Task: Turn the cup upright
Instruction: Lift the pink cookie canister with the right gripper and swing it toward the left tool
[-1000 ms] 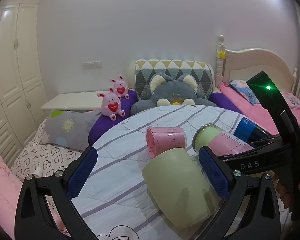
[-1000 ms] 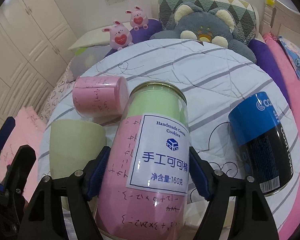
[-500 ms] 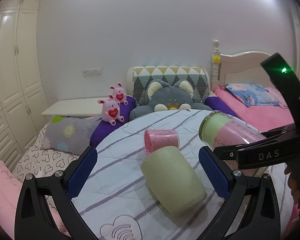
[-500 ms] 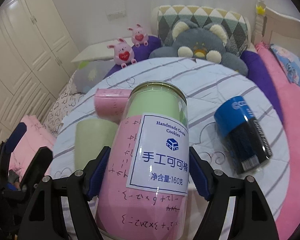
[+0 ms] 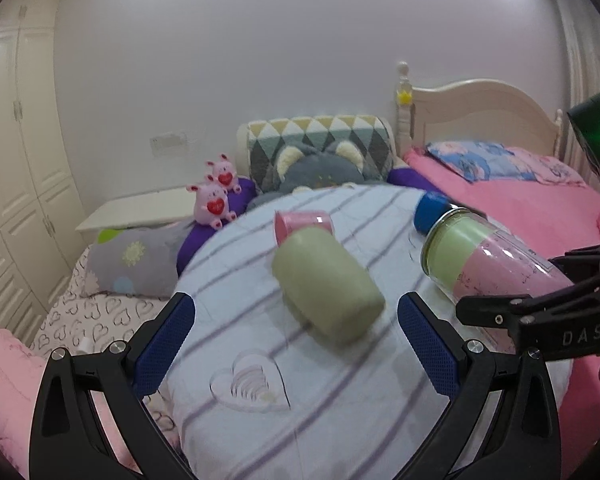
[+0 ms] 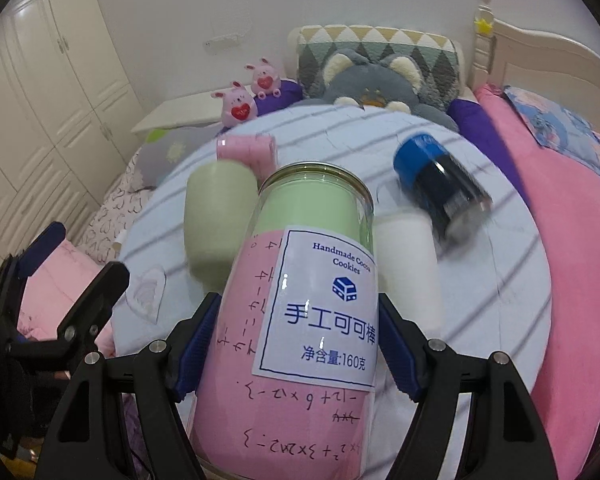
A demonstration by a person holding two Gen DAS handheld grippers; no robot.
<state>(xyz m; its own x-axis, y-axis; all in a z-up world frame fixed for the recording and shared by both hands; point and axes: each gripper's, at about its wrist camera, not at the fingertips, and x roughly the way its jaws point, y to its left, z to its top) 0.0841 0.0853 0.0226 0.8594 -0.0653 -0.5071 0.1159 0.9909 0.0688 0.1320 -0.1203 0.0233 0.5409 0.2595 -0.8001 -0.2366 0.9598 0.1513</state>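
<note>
On the striped round table (image 5: 236,300) in this bedroom, our right gripper (image 6: 296,344) pinches the labelled cookie jar (image 6: 300,300), lifted and tilted. We should rotate it slowly upright, clear of the green cup (image 5: 328,284); our left gripper (image 5: 292,340) hangs spread, empty.

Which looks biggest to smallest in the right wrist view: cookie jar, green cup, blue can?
1. Cookie jar, though it sits nearest the camera.
2. Green cup.
3. Blue can, slightly smaller, farther away and blurred.
</note>
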